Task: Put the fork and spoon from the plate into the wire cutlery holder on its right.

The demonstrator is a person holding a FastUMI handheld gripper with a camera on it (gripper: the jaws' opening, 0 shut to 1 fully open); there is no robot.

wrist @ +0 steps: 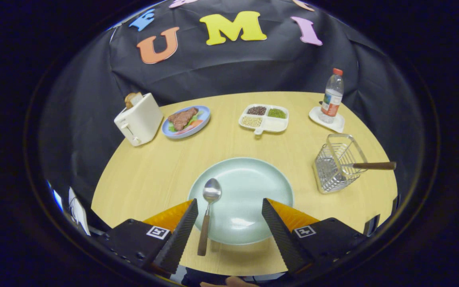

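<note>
From the gripper view, the gripper (229,205) stands wide open, gripping nothing, over the pale green plate (253,187). The spoon (208,207) lies on that plate just inside the left finger. A brown-handled utensil (373,165) leans in the wire cutlery holder (337,163). Beyond stand a toaster (138,119), a blue plate of food (186,120), a divided dish (264,118) and a bottle (332,95).

I see a toaster (138,119) with bread, a blue plate of meat (186,120) beside it, a divided tray of beans (264,118), a water bottle (332,95) on a coaster (326,119)
</note>
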